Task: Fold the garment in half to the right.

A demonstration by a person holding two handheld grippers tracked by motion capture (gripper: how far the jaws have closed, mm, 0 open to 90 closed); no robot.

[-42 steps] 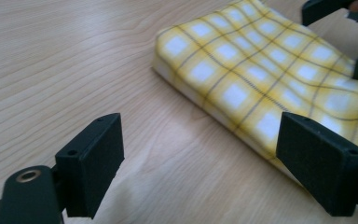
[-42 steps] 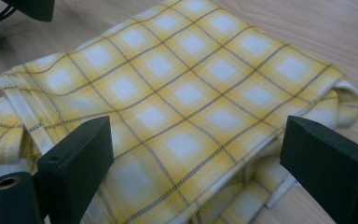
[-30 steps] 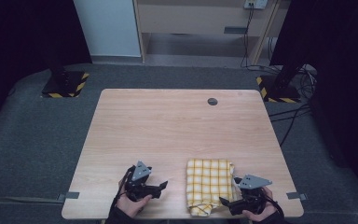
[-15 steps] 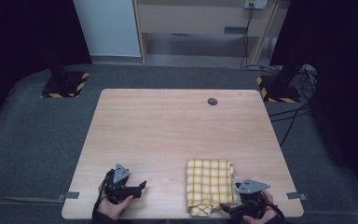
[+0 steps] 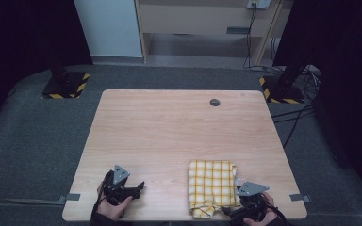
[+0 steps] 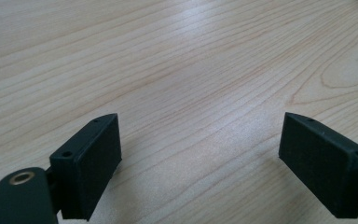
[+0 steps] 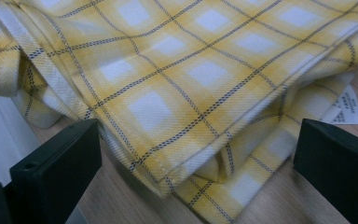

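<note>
A folded yellow checked cloth [image 5: 212,186] lies on the wooden table [image 5: 179,132] near the front right. My right gripper [image 5: 232,208] sits at the cloth's near right corner. In the right gripper view my right gripper [image 7: 199,128] stands open, and the cloth's layered corner [image 7: 177,93] lies between the jaws without the pads pressing on it. My left gripper [image 5: 139,188] rests low over bare wood at the front left, well apart from the cloth. In the left gripper view my left gripper [image 6: 200,121] is wide open with nothing between its jaws.
A small dark round grommet [image 5: 215,102] sits in the table's far side. A white care label [image 7: 349,109] pokes out from under the cloth. On the floor stand striped black bases at far left [image 5: 66,84] and far right [image 5: 283,89], with cables [image 5: 301,117] beside the right one.
My left gripper has moved left along the table's front, away from the cloth. The right gripper and the cloth have stayed where they were.
</note>
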